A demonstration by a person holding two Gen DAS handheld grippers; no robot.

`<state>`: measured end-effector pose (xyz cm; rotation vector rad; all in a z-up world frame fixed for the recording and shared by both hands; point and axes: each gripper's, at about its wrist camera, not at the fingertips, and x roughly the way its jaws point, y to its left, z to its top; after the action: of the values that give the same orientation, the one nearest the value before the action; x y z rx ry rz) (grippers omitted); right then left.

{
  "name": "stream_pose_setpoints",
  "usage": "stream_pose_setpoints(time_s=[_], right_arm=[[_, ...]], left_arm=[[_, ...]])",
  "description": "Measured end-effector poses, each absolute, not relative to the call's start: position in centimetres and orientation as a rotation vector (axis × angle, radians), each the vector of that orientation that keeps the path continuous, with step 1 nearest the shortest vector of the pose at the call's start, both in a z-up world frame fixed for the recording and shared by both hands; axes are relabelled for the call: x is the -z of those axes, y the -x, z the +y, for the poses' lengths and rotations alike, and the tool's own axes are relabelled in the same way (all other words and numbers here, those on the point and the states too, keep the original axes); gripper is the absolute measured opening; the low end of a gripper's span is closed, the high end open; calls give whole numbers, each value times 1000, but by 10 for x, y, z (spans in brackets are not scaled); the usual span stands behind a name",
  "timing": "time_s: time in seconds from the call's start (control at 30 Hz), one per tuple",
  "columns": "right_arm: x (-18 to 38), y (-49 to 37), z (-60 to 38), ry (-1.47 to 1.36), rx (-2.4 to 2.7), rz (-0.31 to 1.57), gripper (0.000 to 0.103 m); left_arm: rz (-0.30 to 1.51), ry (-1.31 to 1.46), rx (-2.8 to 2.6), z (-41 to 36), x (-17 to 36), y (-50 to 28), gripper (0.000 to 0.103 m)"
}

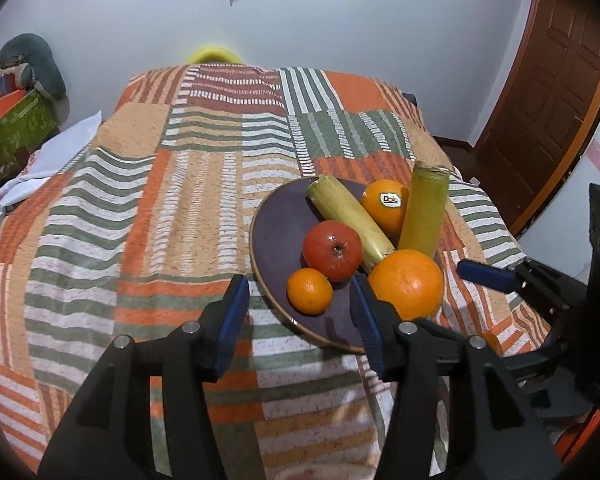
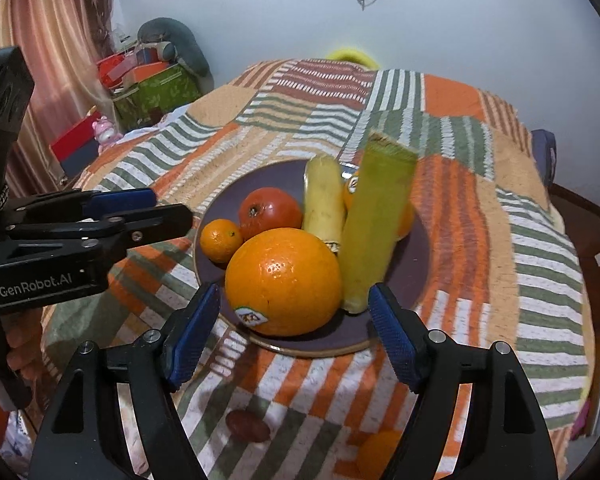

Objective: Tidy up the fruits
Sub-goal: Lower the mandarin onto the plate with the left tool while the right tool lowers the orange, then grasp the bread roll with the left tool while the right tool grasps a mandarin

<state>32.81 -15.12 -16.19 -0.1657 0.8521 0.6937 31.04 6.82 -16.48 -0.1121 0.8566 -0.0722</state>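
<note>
- "Dole" reads on a white sticker on the round orange fruit (image 1: 385,205) at the far side of the dark purple round plate (image 1: 278,222).
- "GenRobot.AI" is printed in pale letters on the black body of the left gripper (image 2: 162,210), seen from the right wrist view.
- The large orange (image 2: 283,280) at the plate's near edge carries a small sticker, too blurred to read.
- Also on the plate: a small mandarin (image 1: 309,291), a red apple (image 1: 332,250), a pale yellow-green stalk piece (image 1: 350,222) lying flat and a greener stalk piece (image 2: 374,220) leaning upright beside the large orange.
- The plate rests on a striped orange, green and white patchwork cloth (image 1: 160,208).
- The left gripper's blue-padded jaws stand apart with nothing clamped, the mandarin just beyond them.
- The right gripper (image 2: 294,326) is likewise apart and empty, with the large orange just ahead.
- A dark red fruit (image 2: 247,426) and another orange fruit (image 2: 380,452) lie on the cloth below the right gripper.
</note>
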Motion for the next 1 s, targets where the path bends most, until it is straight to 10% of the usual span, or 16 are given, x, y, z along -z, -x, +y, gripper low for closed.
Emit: stream_pose_setpoints(time_s=[1.0], right_arm=[[138,-253,-254,181,-499,842,77]], left_arm=[[986,96,35,32,179,-185,67]])
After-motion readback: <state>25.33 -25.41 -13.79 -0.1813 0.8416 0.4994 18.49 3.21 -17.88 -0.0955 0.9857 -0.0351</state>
